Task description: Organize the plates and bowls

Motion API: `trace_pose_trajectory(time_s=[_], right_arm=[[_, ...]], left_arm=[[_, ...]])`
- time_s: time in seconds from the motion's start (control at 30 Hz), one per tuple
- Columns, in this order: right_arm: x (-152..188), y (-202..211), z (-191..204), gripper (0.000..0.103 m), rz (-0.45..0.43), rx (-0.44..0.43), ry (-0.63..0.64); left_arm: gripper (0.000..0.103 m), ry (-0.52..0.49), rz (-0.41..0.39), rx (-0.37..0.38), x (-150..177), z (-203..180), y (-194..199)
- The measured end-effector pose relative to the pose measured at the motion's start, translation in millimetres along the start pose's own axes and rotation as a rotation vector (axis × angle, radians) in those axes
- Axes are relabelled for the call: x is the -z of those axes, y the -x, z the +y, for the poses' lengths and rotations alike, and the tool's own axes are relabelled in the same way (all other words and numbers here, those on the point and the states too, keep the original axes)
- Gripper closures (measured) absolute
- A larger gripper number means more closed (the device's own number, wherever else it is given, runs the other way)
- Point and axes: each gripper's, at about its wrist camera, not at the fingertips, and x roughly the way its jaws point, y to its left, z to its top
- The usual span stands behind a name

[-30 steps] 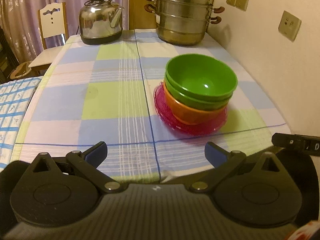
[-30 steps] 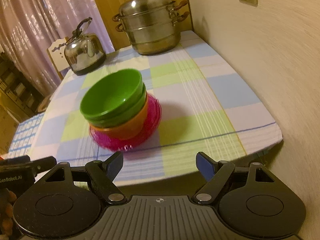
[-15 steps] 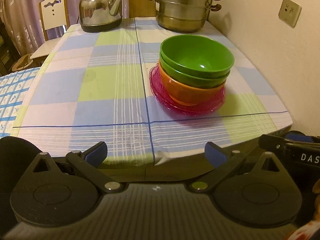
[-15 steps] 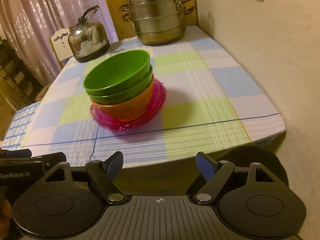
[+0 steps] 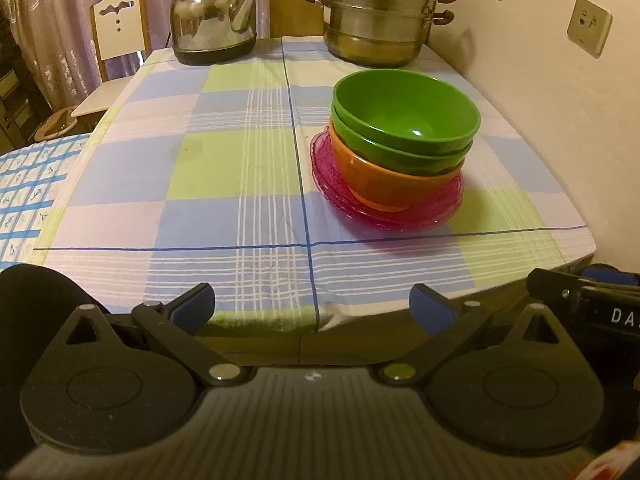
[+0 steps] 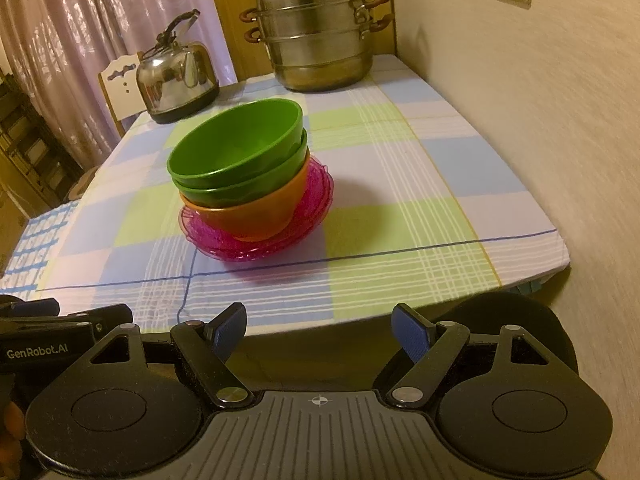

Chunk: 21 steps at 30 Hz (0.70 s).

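The left claw [image 5: 312,312] is held spread wide off the near edge of the table [image 5: 240,168], nothing caught between its blue pads [image 5: 192,308]; the right claw [image 6: 320,328] is likewise spread and empty, hung just short of that same near edge. Out past them, the stack is found toward the near right corner: a pink plate [image 5: 384,204] laid on the checked cloth [image 6: 400,184], an orange bowl [image 5: 384,184] seated in it, two green bowls [image 5: 404,120] nested on top, all upright. Further out, along the far edge, a steel kettle [image 5: 212,20] is seen at the left and a tiered steamer pot [image 5: 376,16] at the right, well apart from the stack
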Motion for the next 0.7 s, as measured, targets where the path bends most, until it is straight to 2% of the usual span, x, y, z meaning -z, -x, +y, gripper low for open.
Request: trace_pose_trajectory(time_s=[0.7], right_arm=[[2.0, -0.5, 1.6, 0.024, -0.004, 0.006, 0.006]], left_arm=[[0.0, 0.002, -0.006, -0.002, 2.2, 0.3, 1.4]])
